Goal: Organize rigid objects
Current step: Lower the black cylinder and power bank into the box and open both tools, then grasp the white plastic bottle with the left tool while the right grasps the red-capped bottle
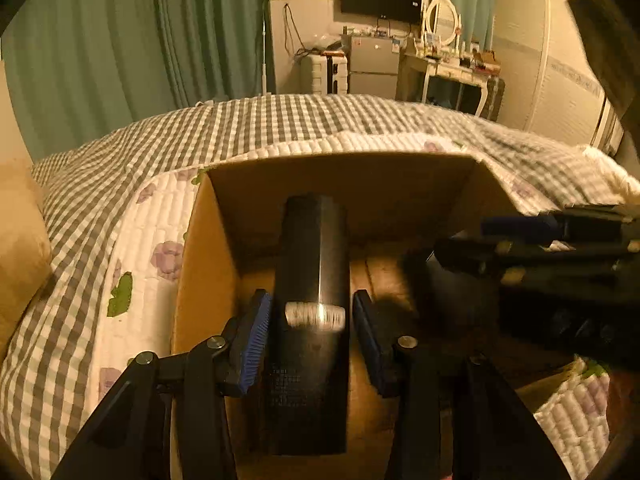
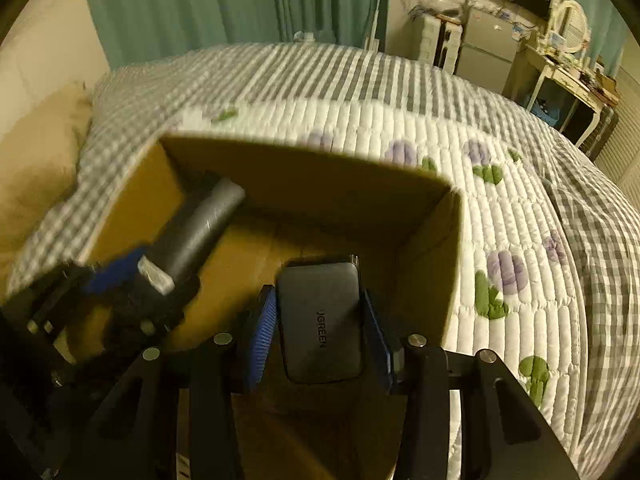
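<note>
Two hand-held grippers work over an open cardboard box [image 1: 208, 264] that sits on a bed with a quilted floral cover [image 2: 500, 216].

Left hand-held gripper [image 1: 312, 320]: clenched on a dark cylinder [image 1: 314, 280], with both blue pads against its sides. In the left wrist view the cylinder fills the centre of the frame, long axis running along the fingers, far end pointing toward the back wall of the box. A pale band crosses its middle; a fine grid of markings lower down is too blurred to read. In the right wrist view the same cylinder [image 2: 200, 232] lies at centre left, far end tilted toward the upper right, inside the box near its left wall.

Right hand-held gripper [image 2: 318, 328]: clenched on a dark flat rectangular charger block [image 2: 320, 320] at lower centre of the frame. Its long axis runs along the fingers, pointing into the box. Printed lettering along its face reads "UGREEN", running lengthwise. The block is held above the box floor, near the right wall [image 2: 432, 240].
</note>
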`<state>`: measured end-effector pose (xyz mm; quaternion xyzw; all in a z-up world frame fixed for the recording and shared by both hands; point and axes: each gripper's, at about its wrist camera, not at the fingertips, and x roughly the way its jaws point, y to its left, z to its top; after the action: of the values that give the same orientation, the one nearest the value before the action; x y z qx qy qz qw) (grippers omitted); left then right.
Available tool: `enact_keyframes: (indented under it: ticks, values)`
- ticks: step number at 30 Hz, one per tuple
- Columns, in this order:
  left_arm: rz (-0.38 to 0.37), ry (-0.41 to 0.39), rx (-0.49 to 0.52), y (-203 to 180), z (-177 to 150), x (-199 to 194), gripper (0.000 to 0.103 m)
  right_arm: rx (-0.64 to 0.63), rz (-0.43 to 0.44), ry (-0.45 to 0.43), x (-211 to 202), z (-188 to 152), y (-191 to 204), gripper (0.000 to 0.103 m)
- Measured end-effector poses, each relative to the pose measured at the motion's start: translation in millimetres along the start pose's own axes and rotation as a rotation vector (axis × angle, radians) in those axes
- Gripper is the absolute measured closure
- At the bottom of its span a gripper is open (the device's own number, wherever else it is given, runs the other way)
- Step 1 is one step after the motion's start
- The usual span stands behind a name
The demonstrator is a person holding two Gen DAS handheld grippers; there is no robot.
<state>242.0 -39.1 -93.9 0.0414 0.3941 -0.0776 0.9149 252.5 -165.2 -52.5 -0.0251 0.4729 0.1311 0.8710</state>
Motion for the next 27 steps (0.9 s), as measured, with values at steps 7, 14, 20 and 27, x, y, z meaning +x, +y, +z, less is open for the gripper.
enact_keyframes:
  ticks: [7,14,20,27]
  values:
    - [0.035,-0.101,0.017,0,10,-65,0.009,-0.005,-0.059,-0.133,-83,9,-2,0.030]
    - [0.075,-0.163,0.045,-1,-9,-145,0.000,-0.064,-0.127,-0.255,-175,-24,16,0.006]
    - [0.077,-0.161,0.045,-7,-48,-185,0.000,-0.050,-0.074,-0.284,-214,-80,31,0.000]
    - [0.093,-0.053,-0.030,-7,-116,-147,0.000,0.000,-0.050,-0.135,-150,-139,47,0.000]
